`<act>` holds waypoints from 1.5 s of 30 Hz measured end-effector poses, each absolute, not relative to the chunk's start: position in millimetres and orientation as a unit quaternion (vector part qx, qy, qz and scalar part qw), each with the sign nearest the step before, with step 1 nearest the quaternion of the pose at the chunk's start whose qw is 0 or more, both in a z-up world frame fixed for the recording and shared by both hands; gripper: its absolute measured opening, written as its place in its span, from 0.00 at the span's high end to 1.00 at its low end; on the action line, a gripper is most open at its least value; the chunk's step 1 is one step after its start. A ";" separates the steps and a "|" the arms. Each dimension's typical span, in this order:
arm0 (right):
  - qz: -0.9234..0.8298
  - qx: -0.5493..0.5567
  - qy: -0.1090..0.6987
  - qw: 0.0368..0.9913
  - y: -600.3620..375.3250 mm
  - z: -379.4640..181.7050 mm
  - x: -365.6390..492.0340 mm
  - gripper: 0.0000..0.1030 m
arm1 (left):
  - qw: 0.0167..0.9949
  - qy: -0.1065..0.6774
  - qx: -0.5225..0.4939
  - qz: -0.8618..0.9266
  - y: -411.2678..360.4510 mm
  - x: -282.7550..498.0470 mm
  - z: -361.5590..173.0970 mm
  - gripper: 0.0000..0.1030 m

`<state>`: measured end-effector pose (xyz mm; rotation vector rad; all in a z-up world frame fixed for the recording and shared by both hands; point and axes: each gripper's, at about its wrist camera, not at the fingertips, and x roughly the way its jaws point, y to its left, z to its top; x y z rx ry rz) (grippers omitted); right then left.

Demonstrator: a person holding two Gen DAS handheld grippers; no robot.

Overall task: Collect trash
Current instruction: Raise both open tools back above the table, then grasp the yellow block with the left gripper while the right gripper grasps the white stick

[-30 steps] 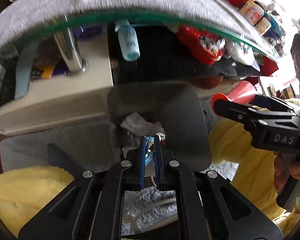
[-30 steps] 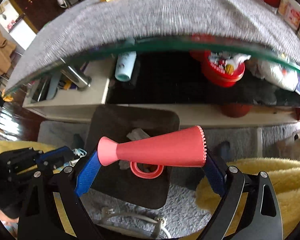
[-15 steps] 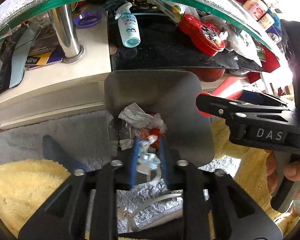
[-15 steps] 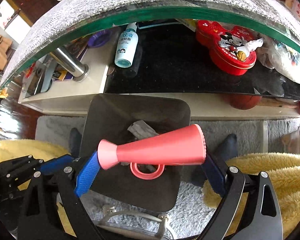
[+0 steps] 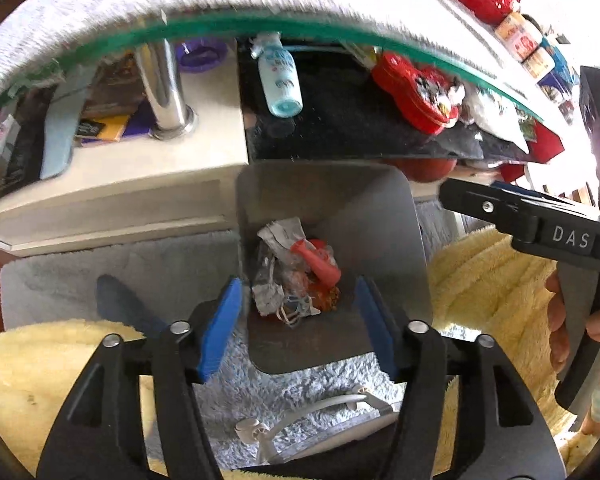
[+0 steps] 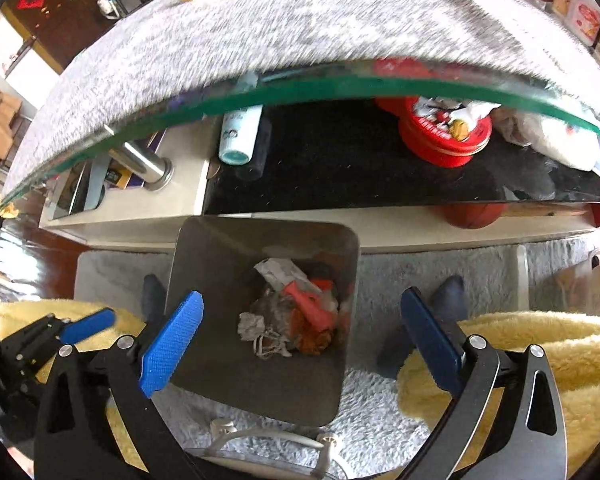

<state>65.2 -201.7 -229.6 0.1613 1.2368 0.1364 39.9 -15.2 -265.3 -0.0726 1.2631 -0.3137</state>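
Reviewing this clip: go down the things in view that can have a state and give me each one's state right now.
left gripper: jaws opening, nothing between them, over the bin
right gripper: jaws opening, empty, over the bin
trash bin: upright, uncovered, partly filled
pink cone: lying in the bin on the trash
crumpled wrappers: piled at the bin's bottom
spray bottle: upright on the shelf

Floor: dark red-brown boards (image 6: 32,240) at left edge, grey shaggy rug (image 6: 400,276) over them. On rug: square grey bin (image 6: 204,280), upright, just in front of low cream shelf (image 5: 112,196); white cable (image 5: 332,404) near bin's front edge; yellow fleece (image 6: 540,344) to either side. Cream shelf carries chrome post (image 5: 166,92), books (image 5: 104,126). Adjoining black shelf (image 6: 340,168) carries pale bottle (image 5: 280,84) lying down, red tin (image 6: 444,136). Glass tabletop (image 6: 340,88) above, grey cloth (image 6: 300,20) on it.
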 end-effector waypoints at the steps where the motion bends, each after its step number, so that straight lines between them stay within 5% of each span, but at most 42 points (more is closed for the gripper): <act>1: 0.063 0.079 0.577 0.811 -203.8 -227.3 64.9 0.04 | 0.799 0.584 -0.034 -0.142 -12.9 40.9 -260.9 0.39; 19: 0.064 0.083 0.490 0.865 -225.1 -129.9 123.4 0.03 | 0.859 0.498 -0.026 -0.117 6.7 94.7 -166.4 0.24; 30: 0.053 0.081 0.482 0.871 -215.4 -127.3 218.4 0.03 | 0.866 0.488 -0.017 -0.109 6.6 189.0 -152.6 0.25; 45: 0.037 0.072 0.487 0.870 -201.5 -143.9 313.8 0.04 | 0.859 0.492 -0.025 -0.138 -20.0 301.7 -176.6 0.43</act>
